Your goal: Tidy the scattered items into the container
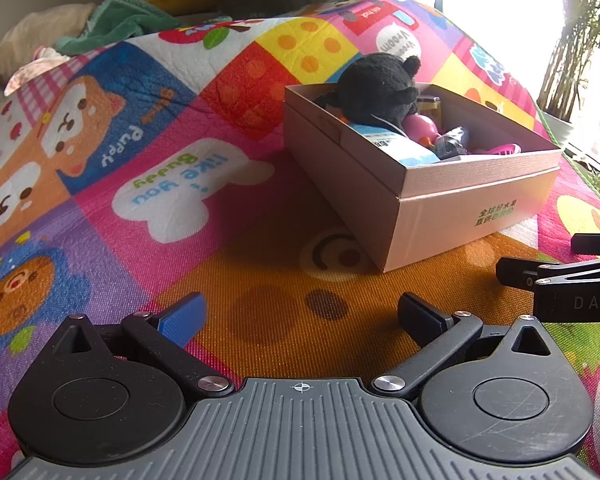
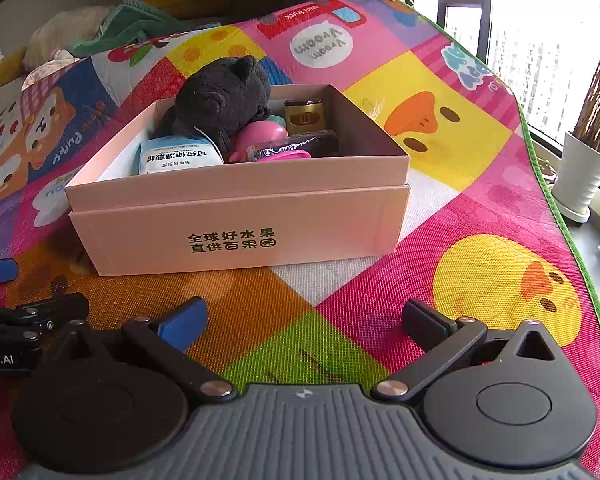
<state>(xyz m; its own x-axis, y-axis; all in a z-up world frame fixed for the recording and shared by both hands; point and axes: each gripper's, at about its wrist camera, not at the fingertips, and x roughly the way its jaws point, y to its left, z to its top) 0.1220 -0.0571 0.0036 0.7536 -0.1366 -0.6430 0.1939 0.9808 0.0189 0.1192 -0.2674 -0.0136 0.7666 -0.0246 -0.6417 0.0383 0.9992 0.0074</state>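
Note:
A pink cardboard box [image 1: 460, 220] [image 2: 236, 232] stands on the colourful play mat. In it lie a black plush toy [image 1: 376, 88] [image 2: 220, 100], a white-blue packet [image 2: 178, 156], a pink toy [image 2: 260, 136], a gold tin [image 2: 304, 116] and a dark wrapped item [image 2: 300, 144]. My left gripper [image 1: 300, 320] is open and empty, low over the mat, in front and left of the box. My right gripper [image 2: 304, 320] is open and empty, in front of the box. The right gripper's fingers also show at the right edge of the left wrist view [image 1: 556, 276].
The play mat [image 2: 440, 140] ends in a green edge on the right. Beyond it stand a white plant pot [image 2: 580, 176] and a window. A green towel [image 1: 120, 20] and cushions lie behind the mat at the far left.

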